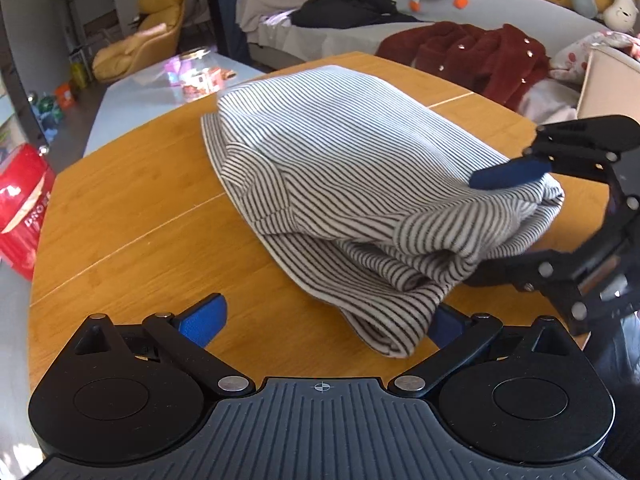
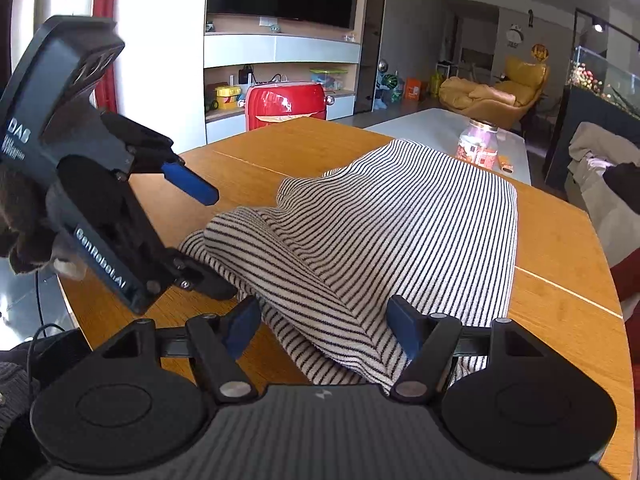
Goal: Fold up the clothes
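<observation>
Black-and-white striped garment (image 1: 360, 168), orange-brown table (image 1: 132, 208)

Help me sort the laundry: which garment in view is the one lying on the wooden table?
The striped garment, folded on the table between both open grippers. The dark red coat and black garment lie on the sofa behind.

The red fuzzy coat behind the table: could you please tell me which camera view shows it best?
The left wrist view: the red fuzzy coat lies fully visible on the sofa beyond the table. The right wrist view catches only a red sliver at its right edge.

Maroon coat (image 1: 476, 60) — yellow armchair (image 2: 500, 88)
</observation>
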